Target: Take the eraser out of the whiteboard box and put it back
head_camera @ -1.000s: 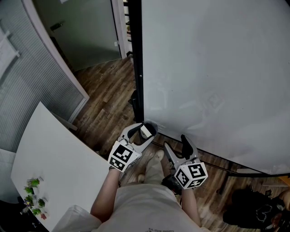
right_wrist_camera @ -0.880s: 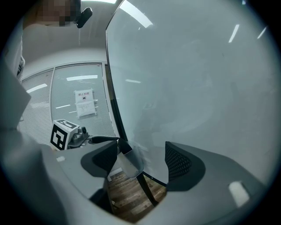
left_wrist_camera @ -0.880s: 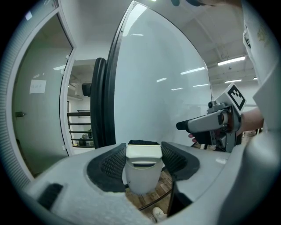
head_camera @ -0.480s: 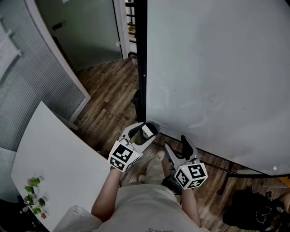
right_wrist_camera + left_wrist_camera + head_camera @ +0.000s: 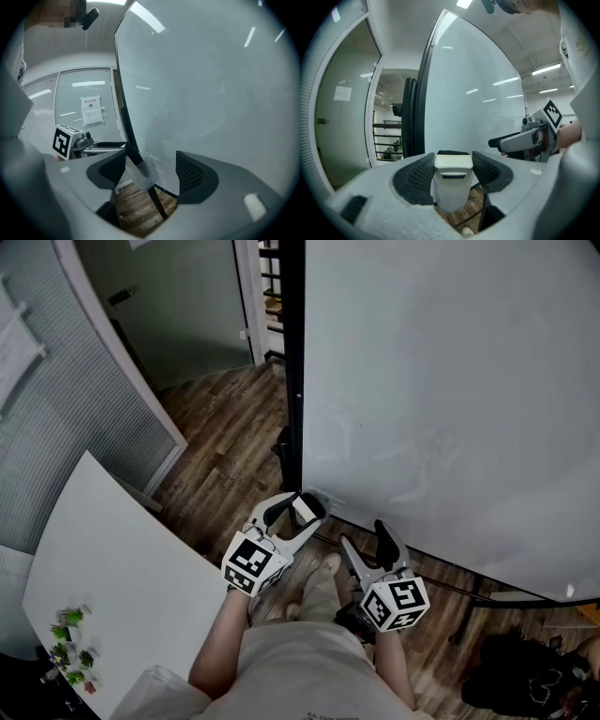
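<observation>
A white eraser [image 5: 303, 510] with black felt on its far side sits between the pads of my left gripper [image 5: 302, 513], which is shut on it. In the left gripper view the eraser [image 5: 452, 180] stands upright between the ribbed pads, facing the whiteboard [image 5: 473, 93]. The clear whiteboard box [image 5: 139, 172] hangs at the board's lower left corner, just beyond the eraser. To the right, my right gripper [image 5: 367, 545] is held open with nothing between its fingers, pointing at the whiteboard [image 5: 450, 399].
The board's black frame post [image 5: 293, 362] runs up beside the left gripper. A white table [image 5: 112, 568] with small green things [image 5: 70, 638] stands at the left. A black bag [image 5: 525, 676] lies on the wooden floor at the lower right.
</observation>
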`<state>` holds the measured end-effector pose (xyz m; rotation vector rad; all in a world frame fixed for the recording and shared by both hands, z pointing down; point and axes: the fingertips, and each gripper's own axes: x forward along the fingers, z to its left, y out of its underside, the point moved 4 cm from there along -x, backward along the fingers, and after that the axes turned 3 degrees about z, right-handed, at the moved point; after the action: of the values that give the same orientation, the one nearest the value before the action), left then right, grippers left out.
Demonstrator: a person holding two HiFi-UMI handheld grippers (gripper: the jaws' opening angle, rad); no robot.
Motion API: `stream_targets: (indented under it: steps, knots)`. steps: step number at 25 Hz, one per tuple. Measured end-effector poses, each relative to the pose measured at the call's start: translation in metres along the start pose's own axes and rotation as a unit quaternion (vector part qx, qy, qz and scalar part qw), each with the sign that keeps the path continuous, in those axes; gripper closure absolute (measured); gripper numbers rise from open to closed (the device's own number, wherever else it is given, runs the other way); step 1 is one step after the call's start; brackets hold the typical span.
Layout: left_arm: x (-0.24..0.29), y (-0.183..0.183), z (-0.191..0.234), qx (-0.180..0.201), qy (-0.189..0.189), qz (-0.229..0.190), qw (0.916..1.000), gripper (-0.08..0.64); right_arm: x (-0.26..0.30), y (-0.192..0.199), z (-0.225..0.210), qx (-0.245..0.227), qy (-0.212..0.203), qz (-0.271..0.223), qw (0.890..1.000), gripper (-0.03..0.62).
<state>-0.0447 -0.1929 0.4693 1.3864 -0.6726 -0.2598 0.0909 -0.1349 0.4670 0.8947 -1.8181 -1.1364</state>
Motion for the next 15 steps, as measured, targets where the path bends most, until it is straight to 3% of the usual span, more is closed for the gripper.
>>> stream_targets:
  steps: [15]
  knots:
    - [-0.011,-0.015,-0.005,0.009,-0.016,-0.024,0.9996,0.308,-0.01,-0.001,0.004,-0.003,-0.004,-0.009,1.0,0.258]
